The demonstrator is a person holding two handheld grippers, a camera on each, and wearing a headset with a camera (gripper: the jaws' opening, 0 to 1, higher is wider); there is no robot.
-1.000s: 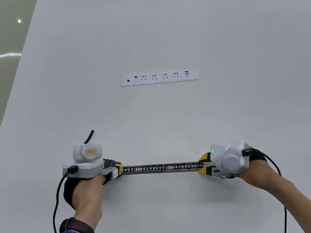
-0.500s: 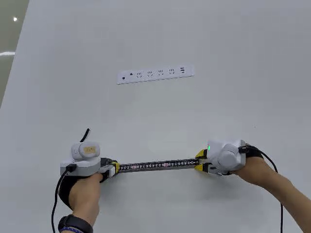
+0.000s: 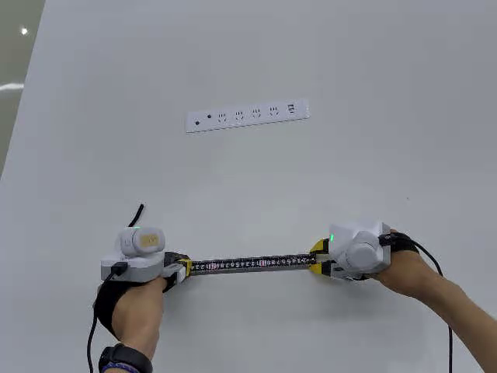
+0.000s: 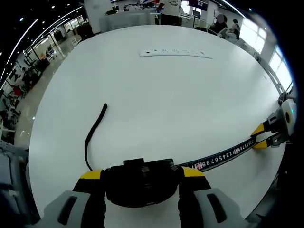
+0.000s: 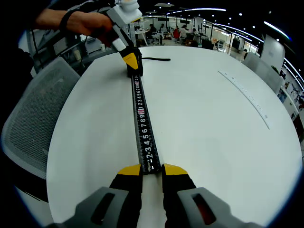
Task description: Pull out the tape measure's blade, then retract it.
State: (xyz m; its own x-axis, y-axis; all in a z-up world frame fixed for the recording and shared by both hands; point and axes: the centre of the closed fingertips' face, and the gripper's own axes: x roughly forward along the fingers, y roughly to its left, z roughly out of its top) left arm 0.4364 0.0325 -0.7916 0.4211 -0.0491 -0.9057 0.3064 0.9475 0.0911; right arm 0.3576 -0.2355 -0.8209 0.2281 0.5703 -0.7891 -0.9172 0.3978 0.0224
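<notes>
We note the left gripper (image 4: 141,173) clamping the black tape measure case (image 4: 138,186), lower frame. The right gripper (image 5: 152,168) nips the black numbered blade (image 5: 141,118) at its tip. We judge extension done and controlled retraction next.

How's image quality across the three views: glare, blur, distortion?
Head view: even light, faint shadows, blade numerals too small to read. Left gripper view: strong fisheye bend on the table edge, tape measure case dark, little detail. Right gripper view: sharp, numerals legible near the right gripper, ceiling lights streak along the top.
</notes>
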